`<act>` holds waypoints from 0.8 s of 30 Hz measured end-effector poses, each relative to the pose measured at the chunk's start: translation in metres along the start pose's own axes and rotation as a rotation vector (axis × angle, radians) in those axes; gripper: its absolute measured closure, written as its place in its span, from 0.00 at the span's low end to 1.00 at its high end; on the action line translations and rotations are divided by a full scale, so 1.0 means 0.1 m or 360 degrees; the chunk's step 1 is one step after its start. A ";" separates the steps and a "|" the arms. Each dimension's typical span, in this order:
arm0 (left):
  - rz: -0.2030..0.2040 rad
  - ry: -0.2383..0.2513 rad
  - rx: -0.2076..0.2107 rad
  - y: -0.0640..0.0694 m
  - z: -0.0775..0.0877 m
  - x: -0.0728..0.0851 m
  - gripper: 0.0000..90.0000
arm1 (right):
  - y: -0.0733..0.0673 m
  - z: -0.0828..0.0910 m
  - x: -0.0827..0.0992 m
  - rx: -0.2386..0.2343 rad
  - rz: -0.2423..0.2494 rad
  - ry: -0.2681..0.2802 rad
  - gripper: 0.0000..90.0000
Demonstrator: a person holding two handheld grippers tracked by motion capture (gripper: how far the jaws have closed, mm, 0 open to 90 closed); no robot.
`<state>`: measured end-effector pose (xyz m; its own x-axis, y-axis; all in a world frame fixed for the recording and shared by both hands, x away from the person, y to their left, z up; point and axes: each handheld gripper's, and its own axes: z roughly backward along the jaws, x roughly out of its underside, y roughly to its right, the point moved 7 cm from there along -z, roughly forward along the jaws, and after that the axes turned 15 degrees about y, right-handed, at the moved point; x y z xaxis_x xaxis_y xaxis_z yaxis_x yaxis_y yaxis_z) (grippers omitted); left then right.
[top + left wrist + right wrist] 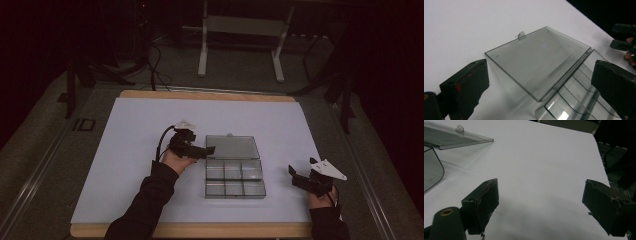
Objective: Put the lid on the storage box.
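Clear plastic box (234, 172) sits mid-table on the white sheet (130, 130), lid (232, 147) laid flat on the far side. Left gripper (206, 150), jaws released, hovers at the lid's left edge. Right gripper (295, 176) idles open, well right. Judged step: closing; next, get under the lid's edge.

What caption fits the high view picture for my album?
Clear compartment box lies open on a white table, between the open left hand-held gripper and right hand-held gripper.

One clear box (234, 172) with one open lid (232, 146) and six compartments, two grippers, one white table (135, 130).
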<state>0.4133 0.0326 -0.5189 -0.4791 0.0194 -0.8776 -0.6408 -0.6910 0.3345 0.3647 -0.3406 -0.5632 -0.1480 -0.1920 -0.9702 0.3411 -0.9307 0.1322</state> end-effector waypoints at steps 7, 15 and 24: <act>0.0110 -0.0086 -0.0003 -0.04 -0.22 0.03 0.03 | 0.00 0.00 0.00 -0.0006 -0.0001 0.0003 0.15; 0.0157 -0.0163 -0.0066 -0.12 -0.40 0.15 0.03 | -0.01 0.00 0.00 -0.0007 0.0011 -0.0003 0.15; 0.0254 -0.0237 -0.0088 -0.16 -0.47 0.27 0.06 | -0.02 -0.01 0.00 -0.0012 0.0025 -0.0007 0.15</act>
<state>0.4389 0.0099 -0.5644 -0.6576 0.0104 -0.7533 -0.5179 -0.7323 0.4421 0.3645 -0.3389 -0.5638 -0.1469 -0.2077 -0.9671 0.3502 -0.9253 0.1456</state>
